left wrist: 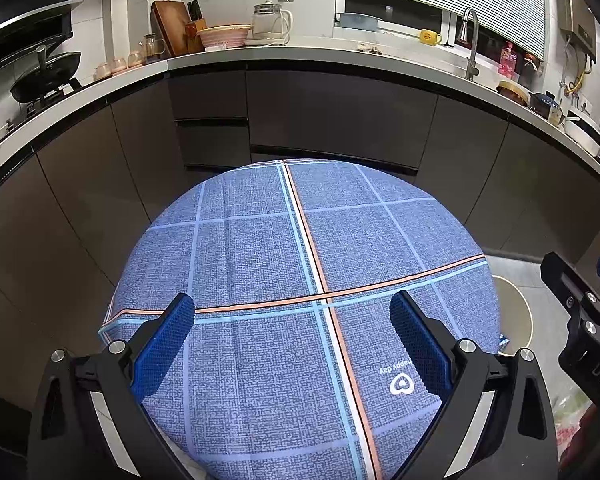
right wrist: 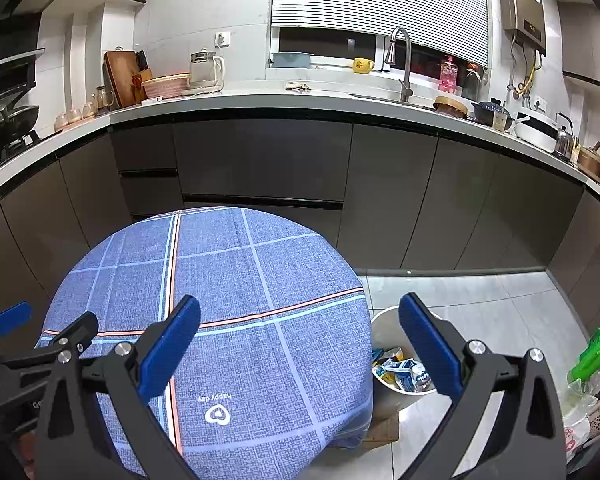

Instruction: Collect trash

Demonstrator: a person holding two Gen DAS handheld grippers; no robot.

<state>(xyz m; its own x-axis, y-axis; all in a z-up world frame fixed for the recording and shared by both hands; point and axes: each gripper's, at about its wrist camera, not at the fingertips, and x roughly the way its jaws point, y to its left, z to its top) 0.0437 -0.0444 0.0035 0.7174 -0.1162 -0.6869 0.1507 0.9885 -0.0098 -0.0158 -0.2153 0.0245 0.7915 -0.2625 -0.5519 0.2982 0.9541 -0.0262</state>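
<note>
Surface [right wrist: 236, 320] at centre frame; bin [right wrist: 384, 322] on floor just right of it, wrappers [right wrist: 400, 370] inside; counter [right wrist: 300, 100] behind.

Trash bin beside the round worktop

A white round bin [right wrist: 384, 322] stands upright and open on the floor, just beside the cloth-covered worktop [right wrist: 228, 280] at its 4 o'clock edge. Inside lie crumpled wrappers [right wrist: 400, 370], blue, white and yellow, piled loosely against its near wall.
</note>
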